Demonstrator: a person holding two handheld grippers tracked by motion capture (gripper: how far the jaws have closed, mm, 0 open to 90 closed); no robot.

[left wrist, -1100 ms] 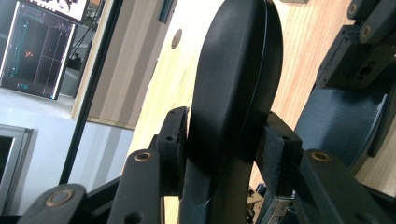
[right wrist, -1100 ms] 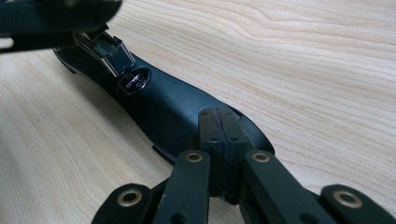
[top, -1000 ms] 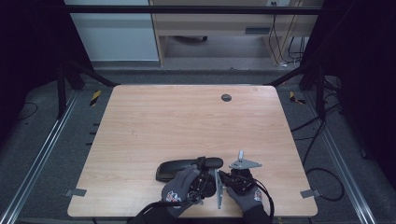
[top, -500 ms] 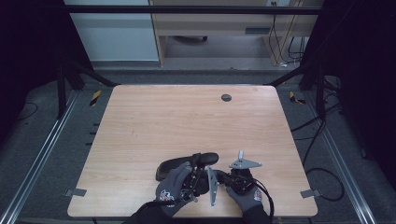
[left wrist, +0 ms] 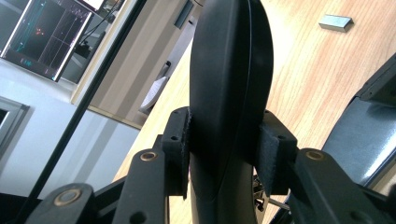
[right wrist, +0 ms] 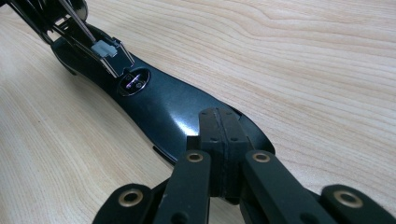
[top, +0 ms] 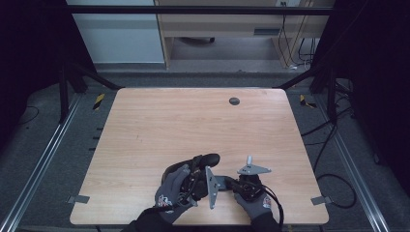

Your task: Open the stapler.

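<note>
You have one long, glossy black case (top: 205,159), narrow and rounded like a glasses case, near the front edge of the table (top: 145,125), a little right of its middle. In the high view it runs slantwise, its far rounded end showing beyond your left glove, and that end looks raised off the wood. In the left gripper view you see it edge-on (left wrist: 231,70), standing up tall, with a fine seam running along its length. In the right gripper view its curved shell (right wrist: 163,109) stretches away over the wood, with a small oval badge (right wrist: 135,81) on top and a little metal hinge piece (right wrist: 105,49) near the far end.
</note>
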